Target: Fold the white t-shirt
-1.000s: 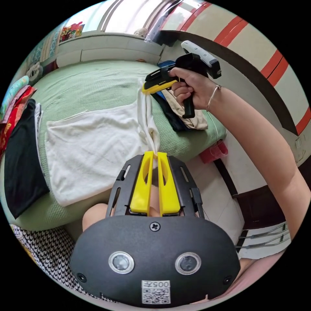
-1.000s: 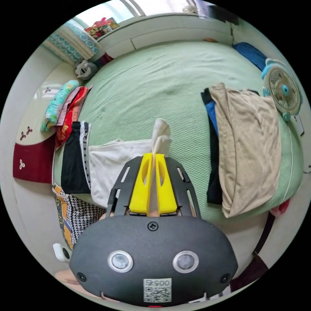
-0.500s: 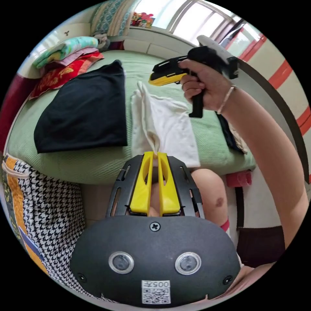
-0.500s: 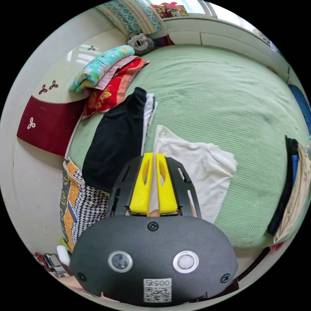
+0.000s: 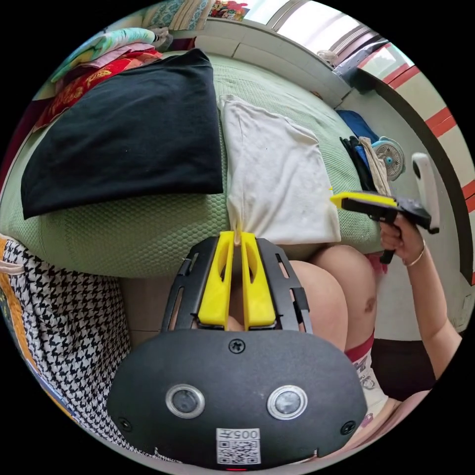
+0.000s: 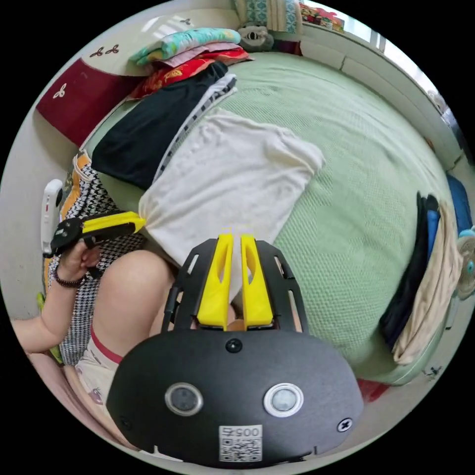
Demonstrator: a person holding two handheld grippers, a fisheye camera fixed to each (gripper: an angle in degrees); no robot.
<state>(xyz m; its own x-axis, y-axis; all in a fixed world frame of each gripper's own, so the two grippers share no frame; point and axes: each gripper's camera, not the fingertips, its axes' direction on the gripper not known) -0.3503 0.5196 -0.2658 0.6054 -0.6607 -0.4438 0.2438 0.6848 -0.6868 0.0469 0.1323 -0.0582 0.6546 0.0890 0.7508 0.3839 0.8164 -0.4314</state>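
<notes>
The white t-shirt (image 5: pixel 277 168) lies doubled over and flat on the green bed (image 5: pixel 148 237), its near edge at the bed's edge. My left gripper (image 5: pixel 237 236) is shut on the shirt's near left corner. In the right gripper view the same gripper (image 6: pixel 140 222) pinches that corner beside the person's knee. My right gripper (image 6: pixel 236 237) is shut on the near edge of the t-shirt (image 6: pixel 232 173), with white cloth between its jaws. In the left gripper view the right gripper (image 5: pixel 334 199) touches the shirt's right edge, held in a hand.
A folded black garment (image 5: pixel 123 128) lies right beside the shirt, with a stack of colourful bedding (image 6: pixel 188 44) behind it. Beige and dark clothes (image 6: pixel 425 277) and a small fan (image 5: pixel 391 158) sit at the bed's far end. A houndstooth bag (image 5: pixel 64 321) hangs below the edge; the person's knees (image 5: pixel 321 292) are close.
Both grippers carried the held edge across the shirt, doubling it over. They then came down and spread apart along the near edge. Both views swung with the hands.
</notes>
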